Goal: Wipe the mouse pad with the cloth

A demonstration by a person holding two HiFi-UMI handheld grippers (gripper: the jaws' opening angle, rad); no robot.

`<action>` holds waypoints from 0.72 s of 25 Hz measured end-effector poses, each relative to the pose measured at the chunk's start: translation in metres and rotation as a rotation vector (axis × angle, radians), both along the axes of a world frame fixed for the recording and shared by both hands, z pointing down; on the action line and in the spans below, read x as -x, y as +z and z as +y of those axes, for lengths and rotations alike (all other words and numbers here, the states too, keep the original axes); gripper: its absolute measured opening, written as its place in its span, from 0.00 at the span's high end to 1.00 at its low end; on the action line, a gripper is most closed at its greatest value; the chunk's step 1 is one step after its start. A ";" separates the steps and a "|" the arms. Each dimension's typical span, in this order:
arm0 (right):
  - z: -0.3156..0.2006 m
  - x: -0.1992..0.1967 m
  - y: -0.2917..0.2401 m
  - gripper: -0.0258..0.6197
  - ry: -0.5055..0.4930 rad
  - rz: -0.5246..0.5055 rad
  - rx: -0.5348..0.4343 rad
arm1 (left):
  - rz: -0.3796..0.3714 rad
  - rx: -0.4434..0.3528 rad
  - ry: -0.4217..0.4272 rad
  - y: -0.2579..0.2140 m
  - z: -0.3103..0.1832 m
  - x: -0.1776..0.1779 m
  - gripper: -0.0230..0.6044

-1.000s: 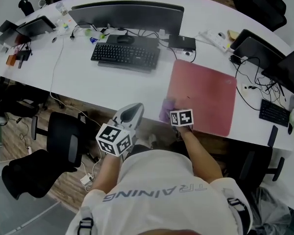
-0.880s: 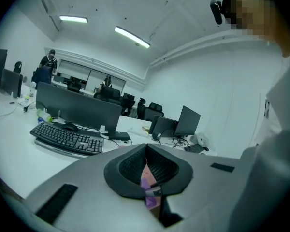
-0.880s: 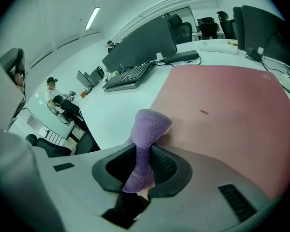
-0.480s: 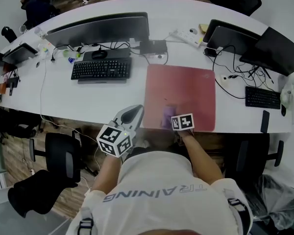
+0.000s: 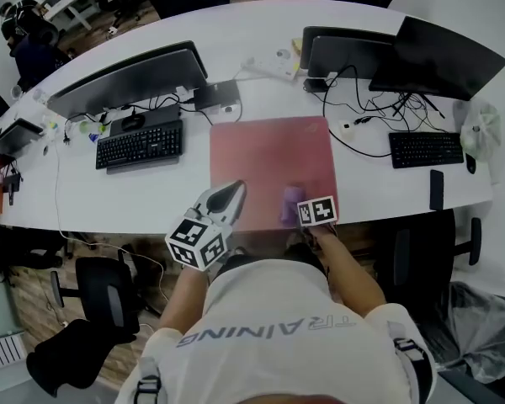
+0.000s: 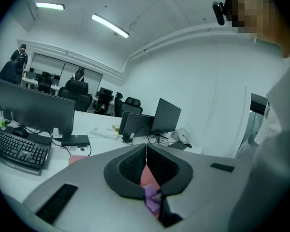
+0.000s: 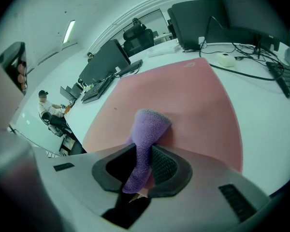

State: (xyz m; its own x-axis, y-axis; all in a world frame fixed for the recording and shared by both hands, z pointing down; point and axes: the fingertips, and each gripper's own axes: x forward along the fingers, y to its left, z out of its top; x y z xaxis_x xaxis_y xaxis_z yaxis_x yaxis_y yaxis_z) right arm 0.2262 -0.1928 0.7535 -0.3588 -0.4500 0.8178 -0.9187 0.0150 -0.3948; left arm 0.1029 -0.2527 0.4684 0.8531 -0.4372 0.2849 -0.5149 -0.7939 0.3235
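The right gripper [image 7: 144,154], clamped on the purple cloth [image 7: 146,129], sets it on the near edge of the mouse pad [image 5: 269,154], which runs toward 12 o'clock across the worktop [image 5: 93,196], while the left gripper [image 6: 146,151], closed and empty, hangs at the cloth's 9 o'clock.

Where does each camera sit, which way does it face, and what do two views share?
Head view: on the person's head, facing down at the mouse pad; shows torso, arms, left gripper, right gripper.
Left gripper view: on the left gripper, facing monitors; jaws together, shirt at right.
Right gripper view: on the right gripper, facing along the mouse pad; jaws clamp the cloth.
Shared: head and right gripper views both show cloth on mouse pad.
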 end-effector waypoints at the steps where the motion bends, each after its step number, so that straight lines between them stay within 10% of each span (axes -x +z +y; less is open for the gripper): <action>1: 0.003 -0.010 0.000 0.81 0.010 0.000 0.002 | 0.003 0.001 0.006 0.000 0.001 -0.009 0.91; 18: 0.061 -0.146 -0.005 0.81 0.159 0.169 0.043 | 0.050 0.029 0.042 0.004 0.010 -0.070 0.91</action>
State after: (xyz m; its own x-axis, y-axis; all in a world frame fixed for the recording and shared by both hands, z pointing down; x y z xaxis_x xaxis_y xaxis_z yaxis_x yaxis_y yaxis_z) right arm 0.3724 -0.1323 0.7487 -0.1426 -0.4539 0.8796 -0.9611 -0.1489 -0.2326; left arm 0.1730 -0.2423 0.4725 0.8838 -0.3931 0.2538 -0.4643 -0.8040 0.3714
